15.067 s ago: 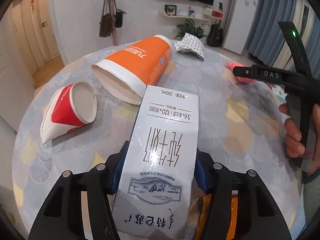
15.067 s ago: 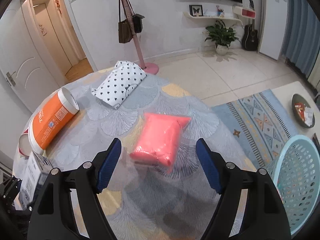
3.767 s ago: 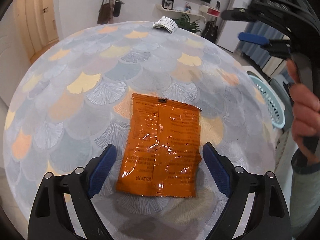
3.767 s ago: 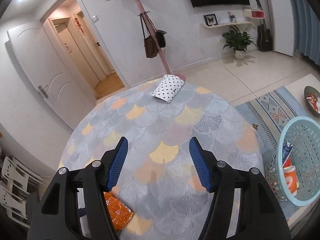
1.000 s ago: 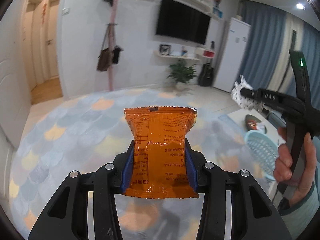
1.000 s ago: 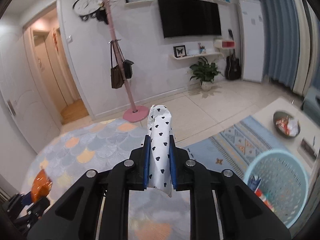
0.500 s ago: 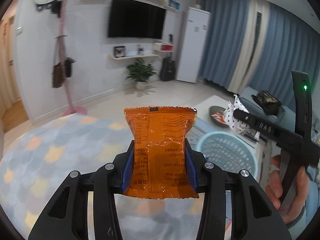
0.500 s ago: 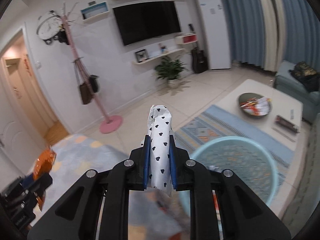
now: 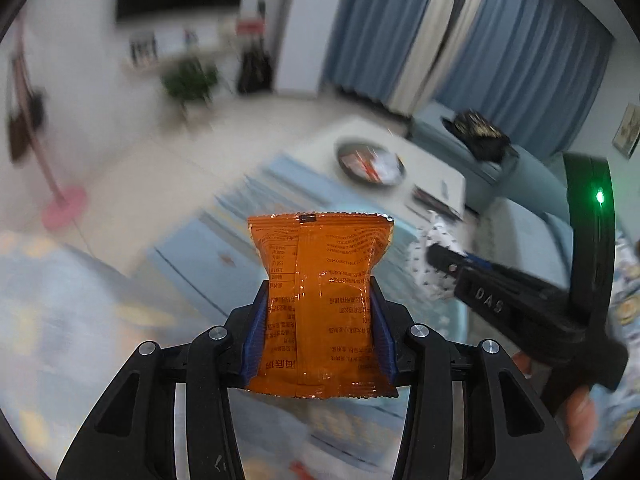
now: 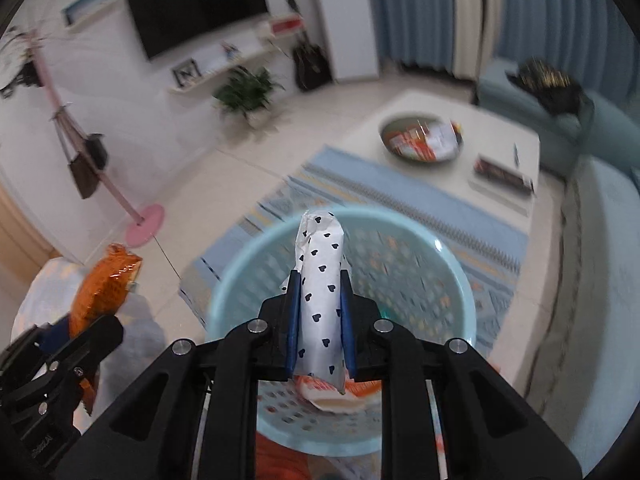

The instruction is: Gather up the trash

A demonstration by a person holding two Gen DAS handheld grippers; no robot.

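My left gripper [image 9: 318,332] is shut on an orange snack packet [image 9: 320,300] and holds it upright in the air; the packet also shows at the left of the right wrist view [image 10: 106,288]. My right gripper [image 10: 320,320] is shut on a white packet with dark hearts [image 10: 322,292] and holds it right above a light blue trash basket [image 10: 460,276]. An orange and white cup [image 10: 340,394] lies inside the basket. The right gripper with its white packet [image 9: 434,264] shows at the right of the left wrist view.
A round table with a scale-pattern cloth [image 9: 60,320] lies lower left. A low white coffee table [image 10: 500,148] holds a dish of snacks [image 10: 422,140]. A blue patterned rug [image 10: 400,200], a sofa [image 10: 600,240] and a pink coat stand [image 10: 146,220] surround the basket.
Both grippers have swung right, away from the table. My right gripper with the heart packet now hangs directly over the basket. The left gripper follows with the orange packet.
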